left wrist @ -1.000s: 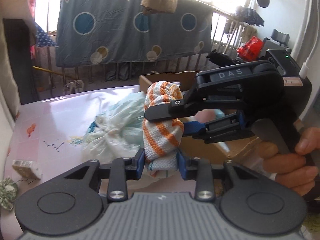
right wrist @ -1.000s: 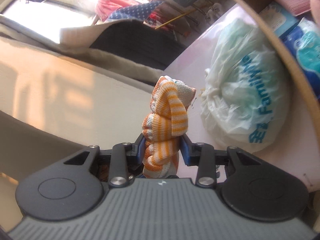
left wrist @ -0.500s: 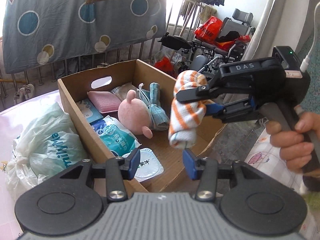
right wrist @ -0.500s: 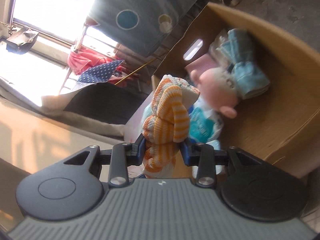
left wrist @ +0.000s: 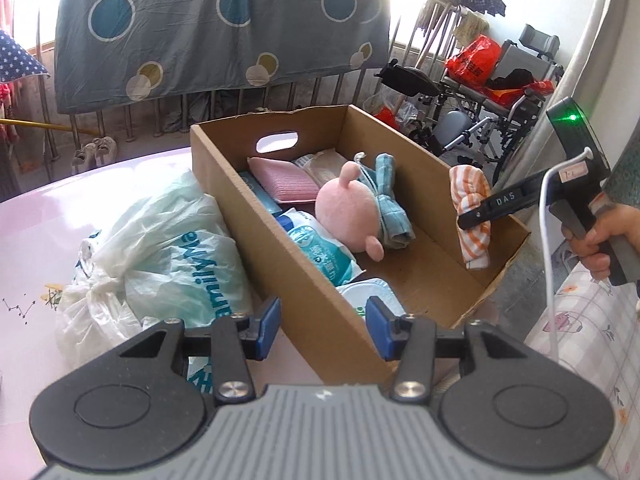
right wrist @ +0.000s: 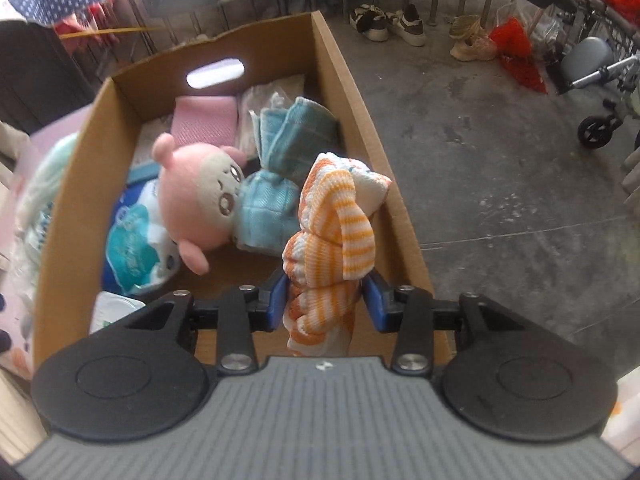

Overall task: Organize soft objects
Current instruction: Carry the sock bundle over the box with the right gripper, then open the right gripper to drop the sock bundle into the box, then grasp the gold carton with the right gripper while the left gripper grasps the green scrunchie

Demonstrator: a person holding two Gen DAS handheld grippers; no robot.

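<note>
An orange-and-white striped cloth [right wrist: 332, 240] is bunched between the blue pads of my right gripper [right wrist: 324, 300]. Its jaws are opening, but the pads still touch the cloth. In the left wrist view the same cloth [left wrist: 474, 200] hangs over the right wall of the cardboard box [left wrist: 236, 196], above its bare floor. Inside the box [right wrist: 360, 112] lie a pink plush toy [right wrist: 192, 200], a folded blue cloth [right wrist: 288, 148] and several packets. My left gripper [left wrist: 320, 328] stands open and empty at the box's near corner.
A white plastic bag [left wrist: 168, 248] lies on the pink table [left wrist: 60, 208] left of the box. A hand [left wrist: 600, 240] holds the right gripper's handle. Beyond the box are a concrete floor with shoes [right wrist: 384, 20], a wheelchair [left wrist: 480, 112] and railings hung with a blue sheet.
Both grippers held the striped cloth; the left let go and opened. The right swung it over the box and tipped downward. The left view shifted from the table toward the box.
</note>
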